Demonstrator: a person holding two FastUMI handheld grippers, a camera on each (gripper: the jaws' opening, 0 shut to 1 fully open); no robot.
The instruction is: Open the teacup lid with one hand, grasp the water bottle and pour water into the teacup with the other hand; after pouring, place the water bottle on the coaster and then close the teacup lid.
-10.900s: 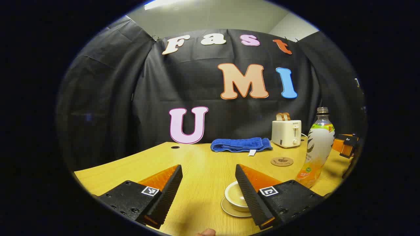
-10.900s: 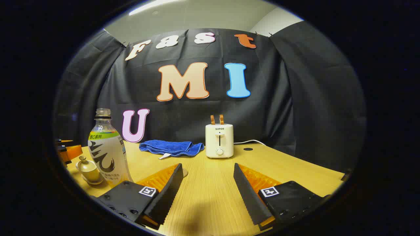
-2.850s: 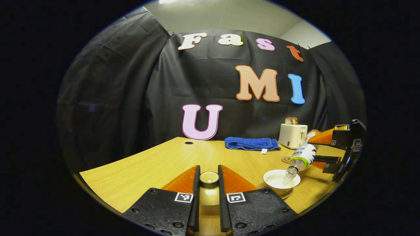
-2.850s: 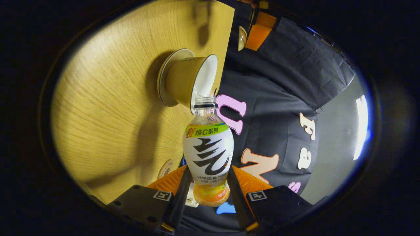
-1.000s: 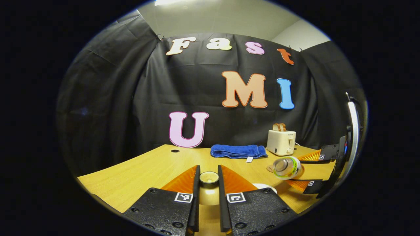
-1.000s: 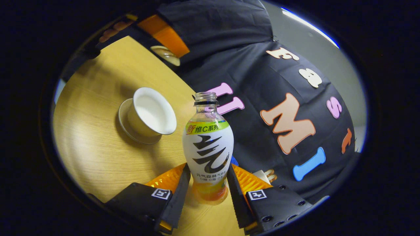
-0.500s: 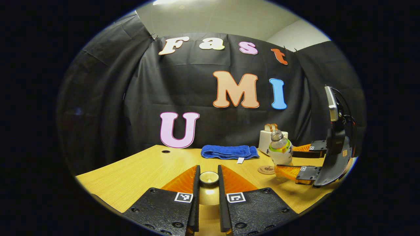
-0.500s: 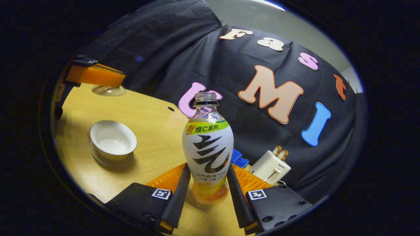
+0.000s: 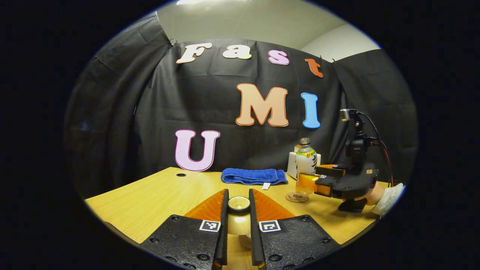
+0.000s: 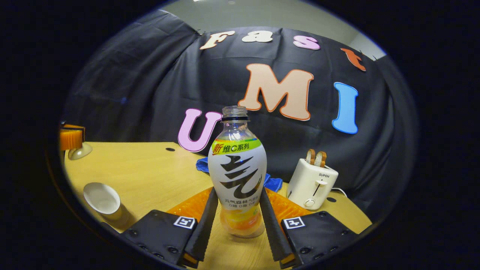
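My left gripper (image 9: 238, 195) is shut on the knob of the cream teacup lid (image 9: 239, 204), held above the table. The open teacup (image 10: 103, 198) stands on its saucer at the lower left of the right gripper view. My right gripper (image 10: 238, 195) is shut on the water bottle (image 10: 237, 168), which is upright and uncapped. In the left gripper view the bottle (image 9: 305, 159) stands over the round coaster (image 9: 296, 197) at the right, held by the right gripper (image 9: 311, 178); whether its base touches the coaster I cannot tell. The left gripper with the lid (image 10: 80, 150) is at the far left.
A cream toaster (image 10: 311, 183) with bread stands at the back right, just behind the bottle. A folded blue towel (image 9: 253, 176) lies by the back wall. A hand (image 9: 371, 195) holds the right gripper. The wooden table (image 9: 157, 195) spreads out to the left.
The right gripper has swung the bottle from tilted to upright and carried it away from the teacup to the coaster. The left gripper keeps hold of the lid.
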